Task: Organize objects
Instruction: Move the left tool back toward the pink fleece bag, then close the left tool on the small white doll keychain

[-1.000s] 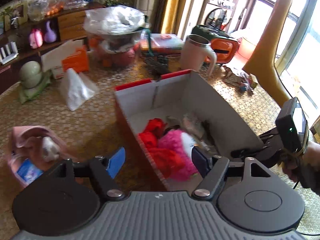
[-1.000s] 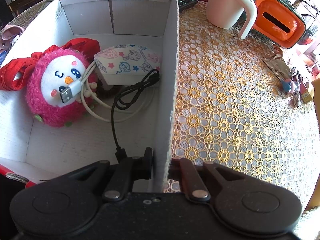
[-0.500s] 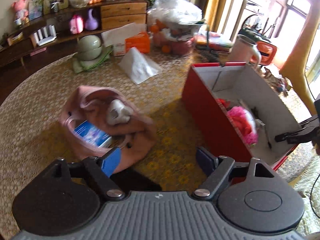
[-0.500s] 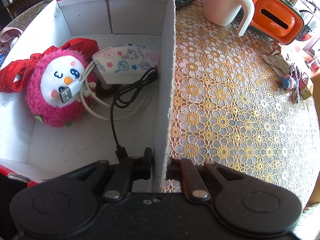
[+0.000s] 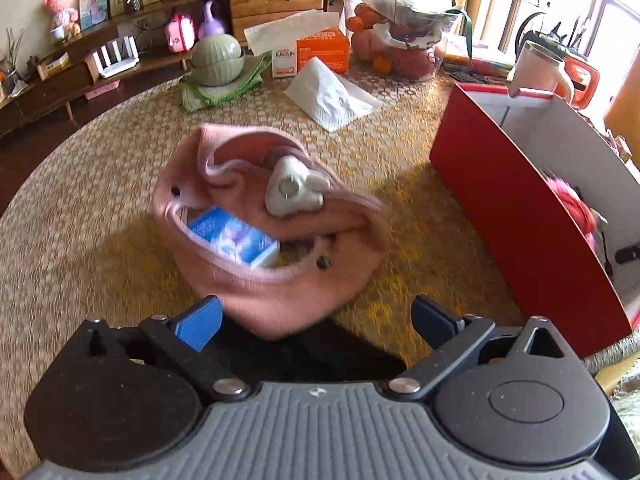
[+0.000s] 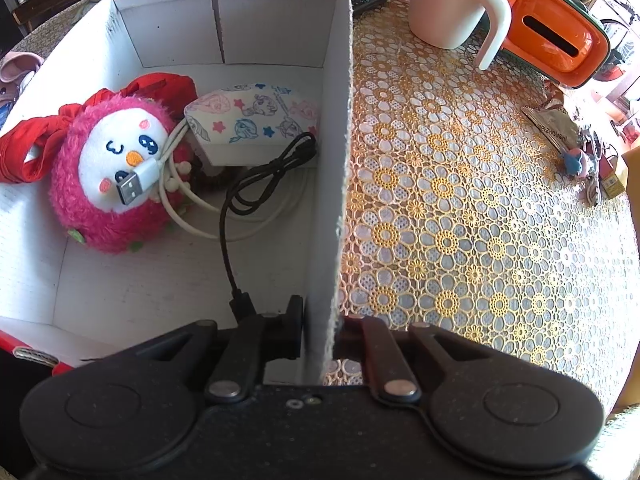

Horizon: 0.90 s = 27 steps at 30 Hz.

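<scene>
The left gripper point(image 5: 316, 316) stands wide with nothing between its blue pads, its jaws having just been opening. Just beyond it lies the crumpled pink fabric pouch point(image 5: 276, 272) on the counter point(image 5: 80, 208), a blue-and-white packet point(image 5: 234, 236) and a pale grey moulded piece point(image 5: 294, 192) resting in its folds. The right gripper point(image 6: 322, 332) is clamped narrow on the side wall of the red-and-white cardboard box point(image 6: 332, 160). The box already holds a pink plush penguin point(image 6: 116, 176), cables and a printed mask (the pouch, by this judgement, is what remains).
</scene>
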Motion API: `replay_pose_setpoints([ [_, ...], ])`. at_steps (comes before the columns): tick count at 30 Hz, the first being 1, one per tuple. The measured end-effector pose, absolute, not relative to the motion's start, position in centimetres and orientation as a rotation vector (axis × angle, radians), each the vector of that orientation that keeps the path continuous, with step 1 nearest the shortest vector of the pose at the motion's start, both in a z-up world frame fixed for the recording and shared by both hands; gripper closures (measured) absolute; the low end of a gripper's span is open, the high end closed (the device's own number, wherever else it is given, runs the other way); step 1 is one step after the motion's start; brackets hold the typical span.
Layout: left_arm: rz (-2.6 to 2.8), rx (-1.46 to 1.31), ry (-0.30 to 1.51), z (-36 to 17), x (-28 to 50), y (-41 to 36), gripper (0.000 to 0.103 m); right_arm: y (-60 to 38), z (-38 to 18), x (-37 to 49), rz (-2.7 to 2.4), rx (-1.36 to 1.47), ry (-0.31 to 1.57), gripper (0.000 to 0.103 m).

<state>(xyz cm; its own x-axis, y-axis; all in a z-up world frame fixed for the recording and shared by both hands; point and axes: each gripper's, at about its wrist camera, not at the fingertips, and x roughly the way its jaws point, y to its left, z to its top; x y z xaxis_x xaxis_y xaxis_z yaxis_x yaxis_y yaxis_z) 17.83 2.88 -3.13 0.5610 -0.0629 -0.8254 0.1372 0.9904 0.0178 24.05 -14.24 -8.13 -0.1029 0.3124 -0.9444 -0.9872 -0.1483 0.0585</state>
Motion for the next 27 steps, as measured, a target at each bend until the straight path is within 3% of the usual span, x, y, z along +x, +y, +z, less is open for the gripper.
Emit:
replay_pose_setpoints([
  [9, -0.083, 0.069, 0.931, -3.3, 25.2, 3.0, 0.001, -14.2, -8.1, 23.5, 1.511, -1.036, 0.957, 0.093],
  [23, -0.017, -0.021, 1.033, -7.3, 30.9, 3.9, 0.001, -14.0, -8.1, 24.2, 1.499, -1.035, 0.983, 0.092],
  [27, -0.006, -0.045, 1.032, -7.7, 31.1, 4.2, 0.007, -14.1, -8.0, 24.1, 1.504, -1.025, 0.990, 0.097],
])
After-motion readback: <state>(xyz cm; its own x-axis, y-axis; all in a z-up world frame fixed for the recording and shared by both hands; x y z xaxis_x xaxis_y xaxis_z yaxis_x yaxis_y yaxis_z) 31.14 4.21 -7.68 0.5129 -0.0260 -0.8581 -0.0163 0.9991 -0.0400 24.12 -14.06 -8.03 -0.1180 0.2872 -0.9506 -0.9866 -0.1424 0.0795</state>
